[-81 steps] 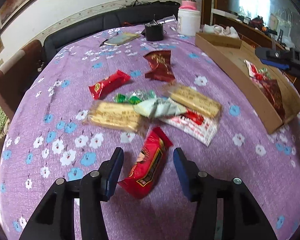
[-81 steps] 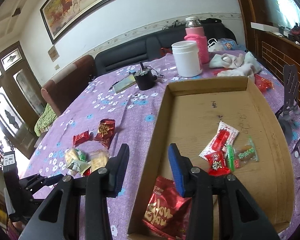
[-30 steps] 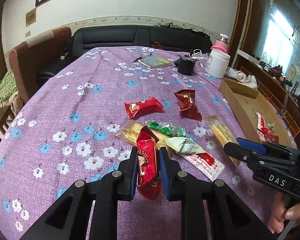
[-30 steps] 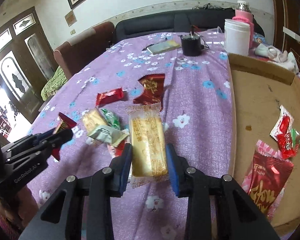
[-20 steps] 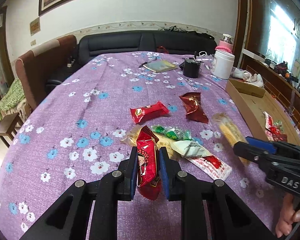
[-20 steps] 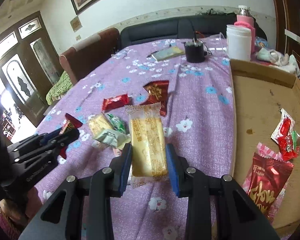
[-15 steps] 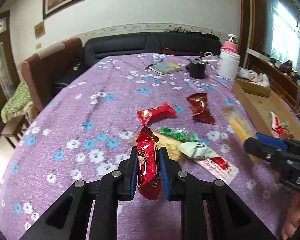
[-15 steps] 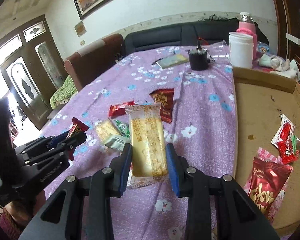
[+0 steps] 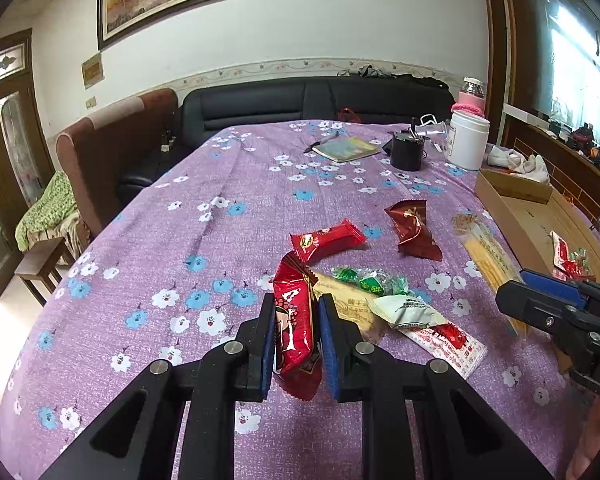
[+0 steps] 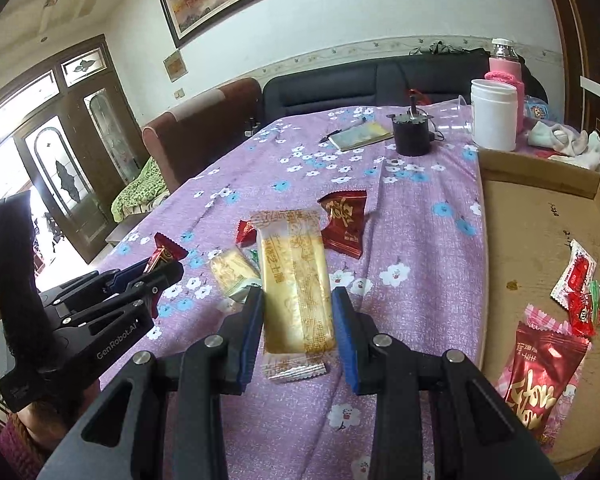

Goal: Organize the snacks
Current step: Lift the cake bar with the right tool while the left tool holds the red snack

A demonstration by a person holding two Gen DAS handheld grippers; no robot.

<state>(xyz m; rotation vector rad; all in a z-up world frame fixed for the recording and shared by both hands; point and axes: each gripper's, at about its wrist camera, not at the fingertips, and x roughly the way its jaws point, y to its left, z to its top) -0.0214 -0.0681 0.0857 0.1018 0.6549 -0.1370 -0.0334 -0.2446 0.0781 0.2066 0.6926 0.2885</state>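
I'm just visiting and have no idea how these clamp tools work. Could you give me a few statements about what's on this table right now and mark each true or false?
1. The left gripper is shut on a red snack packet. True.
2. The right gripper is empty. False: it holds a long yellow biscuit packet.
3. The cardboard tray already has snacks in it. True.
4. The tablecloth is plain green. False: it is purple with white and blue flowers.
5. The white jar lies inside the tray. False: it stands on the cloth beyond the tray's far wall.
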